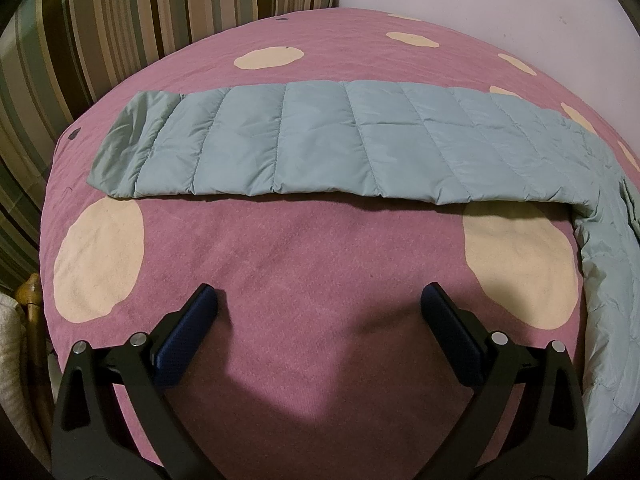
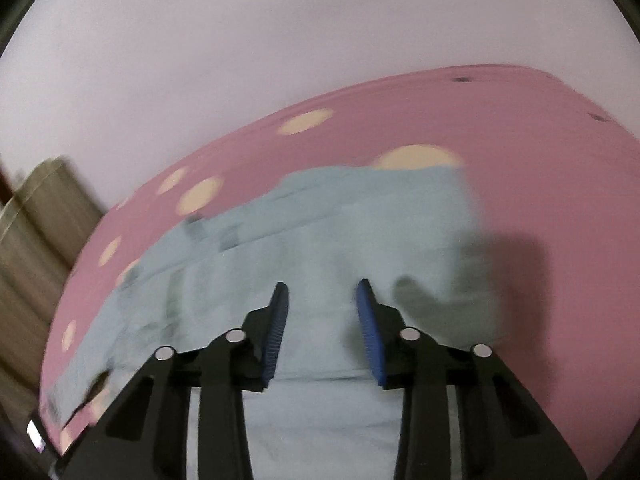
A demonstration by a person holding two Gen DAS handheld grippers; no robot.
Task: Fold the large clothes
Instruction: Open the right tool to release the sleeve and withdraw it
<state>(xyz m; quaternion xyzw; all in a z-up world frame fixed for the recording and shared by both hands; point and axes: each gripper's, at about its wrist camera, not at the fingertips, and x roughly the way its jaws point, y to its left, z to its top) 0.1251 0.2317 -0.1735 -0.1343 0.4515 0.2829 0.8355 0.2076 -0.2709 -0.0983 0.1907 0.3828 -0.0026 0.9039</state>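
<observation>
A pale blue quilted jacket (image 1: 320,140) lies flat on a pink bed cover with cream dots (image 1: 300,248). In the left wrist view it runs as a long band across the bed and bends toward me at the right edge. My left gripper (image 1: 319,288) hangs wide open above bare pink cover, short of the jacket's near edge, with nothing between its fingers. The right wrist view is blurred by motion. There my right gripper (image 2: 322,283) hovers over the jacket (image 2: 360,220), its blue pads apart and nothing between them.
Striped fabric (image 1: 100,40) stands behind the bed at the far left, beside a pale wall (image 1: 480,0). A wicker piece (image 1: 28,292) sits at the bed's left edge. In the right wrist view, brown furniture (image 2: 36,220) stands left of the bed cover (image 2: 540,140).
</observation>
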